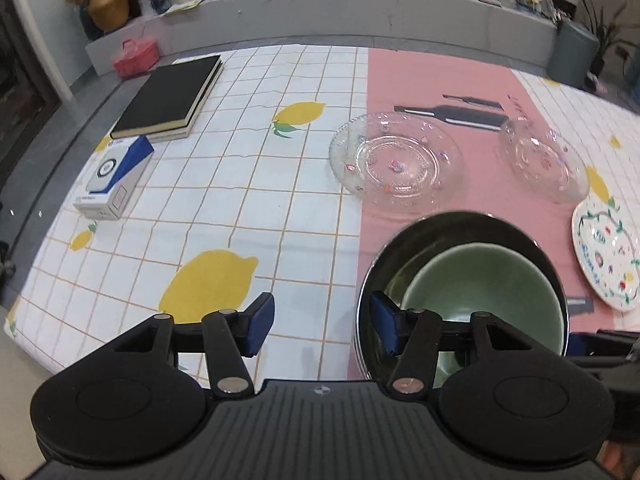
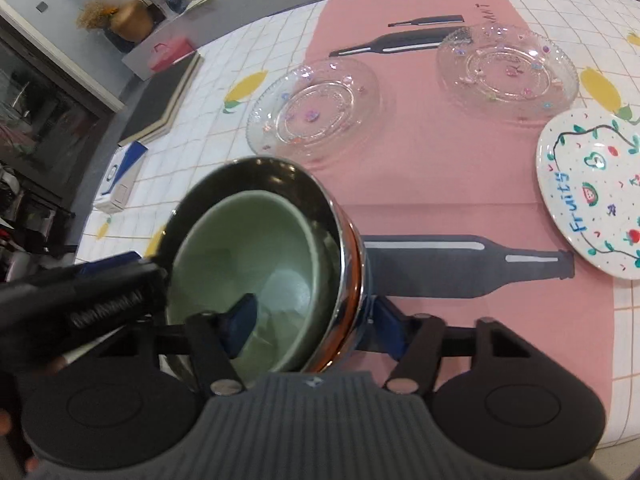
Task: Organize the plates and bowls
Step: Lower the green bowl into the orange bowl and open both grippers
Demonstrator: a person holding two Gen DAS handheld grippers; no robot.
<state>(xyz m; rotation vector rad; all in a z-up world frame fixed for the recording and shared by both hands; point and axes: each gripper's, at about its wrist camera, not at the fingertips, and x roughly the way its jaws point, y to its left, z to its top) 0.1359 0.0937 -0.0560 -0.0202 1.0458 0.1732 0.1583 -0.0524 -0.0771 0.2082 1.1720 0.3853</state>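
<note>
lemon tablecloth [image 1: 224, 184] bears tilted steel bowl [image 2: 344, 264] holding green bowl [image 2: 248, 248]; right gripper [image 2: 308, 320] straddles both rims, left gripper [image 1: 322, 328] open.

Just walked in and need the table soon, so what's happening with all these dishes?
A person with a gripper in each hand is tidying plates and bowls. A green bowl sits nested inside a metal bowl. The right gripper straddles the metal bowl's near rim, one finger inside and one outside. The left gripper hangs open at the metal bowl's left side, holding nothing. Two glass plates and a painted plate lie separately on the tablecloth, not yet stacked.
</note>
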